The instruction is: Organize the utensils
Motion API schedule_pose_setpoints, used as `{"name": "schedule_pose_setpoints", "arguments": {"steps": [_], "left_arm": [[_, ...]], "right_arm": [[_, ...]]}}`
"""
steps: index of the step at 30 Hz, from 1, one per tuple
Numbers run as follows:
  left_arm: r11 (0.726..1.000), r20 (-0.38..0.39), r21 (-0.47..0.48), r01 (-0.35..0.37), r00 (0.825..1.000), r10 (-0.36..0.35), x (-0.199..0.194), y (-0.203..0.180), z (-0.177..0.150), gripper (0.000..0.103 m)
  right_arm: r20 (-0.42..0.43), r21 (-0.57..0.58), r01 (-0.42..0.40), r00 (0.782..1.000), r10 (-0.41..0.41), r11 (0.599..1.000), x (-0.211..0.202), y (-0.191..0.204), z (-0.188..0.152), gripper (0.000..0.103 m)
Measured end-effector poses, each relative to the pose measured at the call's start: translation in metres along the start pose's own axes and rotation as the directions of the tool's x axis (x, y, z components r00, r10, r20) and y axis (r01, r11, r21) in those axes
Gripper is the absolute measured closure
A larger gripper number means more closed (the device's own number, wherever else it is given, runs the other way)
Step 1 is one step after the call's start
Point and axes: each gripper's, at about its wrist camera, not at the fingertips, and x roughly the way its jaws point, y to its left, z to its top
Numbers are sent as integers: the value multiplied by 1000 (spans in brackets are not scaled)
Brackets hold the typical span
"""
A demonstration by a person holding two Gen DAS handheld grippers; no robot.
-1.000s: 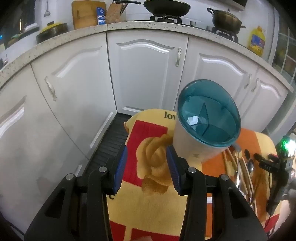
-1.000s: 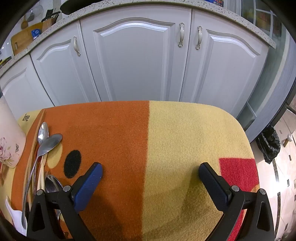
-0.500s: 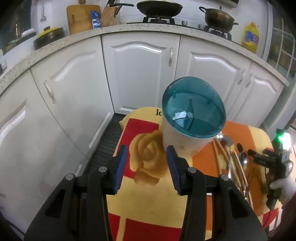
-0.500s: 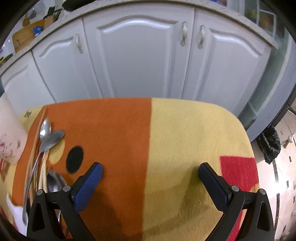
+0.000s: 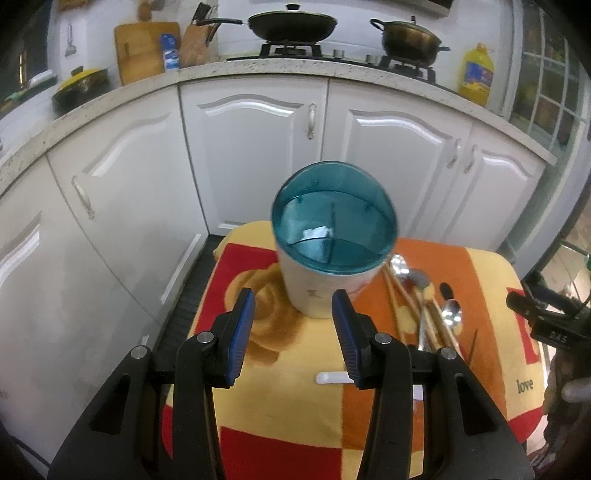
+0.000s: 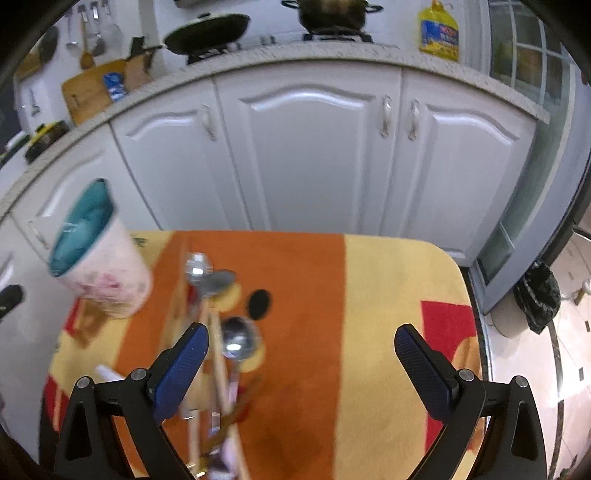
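A white utensil holder with a teal divided insert [image 5: 332, 240] stands on a cloth-covered table [image 5: 288, 398]. In the right wrist view the holder [image 6: 99, 258] sits at the far left. Metal spoons [image 5: 417, 284] and wooden chopsticks [image 5: 402, 306] lie in a loose pile to its right; the spoons [image 6: 236, 339] show blurred in the right wrist view. A white spoon [image 5: 332, 377] lies nearer. My left gripper [image 5: 293, 314] is open just short of the holder, nothing between its pads. My right gripper [image 6: 299, 354] is wide open above the cloth, right of the pile.
White kitchen cabinets [image 5: 258, 147] curve behind the table under a speckled counter with a pan [image 5: 291, 26], a pot [image 5: 410, 37] and a yellow oil bottle [image 5: 476, 74]. A black bin bag [image 6: 537, 295] sits on the floor at right.
The left gripper has pulled back and up from the holder, which now looks smaller and farther. The right gripper has risen and drawn back, bringing the pile and the holder into its view.
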Motion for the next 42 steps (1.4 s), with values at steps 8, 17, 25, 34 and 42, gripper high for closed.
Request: {"name": "schedule_pose_setpoints", "arguments": {"steps": [8, 17, 25, 34, 42], "left_arm": [[1000, 24, 26, 6, 1000, -7, -13, -13, 3, 61], [998, 49, 58, 19, 999, -21, -21, -25, 1, 61], [998, 53, 60, 38, 998, -41, -22, -28, 1, 60], [998, 51, 52, 38, 998, -41, -23, -27, 0, 60], [998, 46, 40, 40, 998, -42, -22, -24, -1, 60]], "right_arm": [[102, -51, -57, 993, 62, 997, -40, 34, 10, 3], [144, -101, -60, 987, 74, 993, -58, 47, 13, 3], [148, -127, -74, 985, 93, 989, -64, 54, 12, 3], [164, -91, -88, 981, 102, 992, -65, 51, 12, 3], [151, -104, -66, 985, 81, 992, -63, 52, 9, 3]]}}
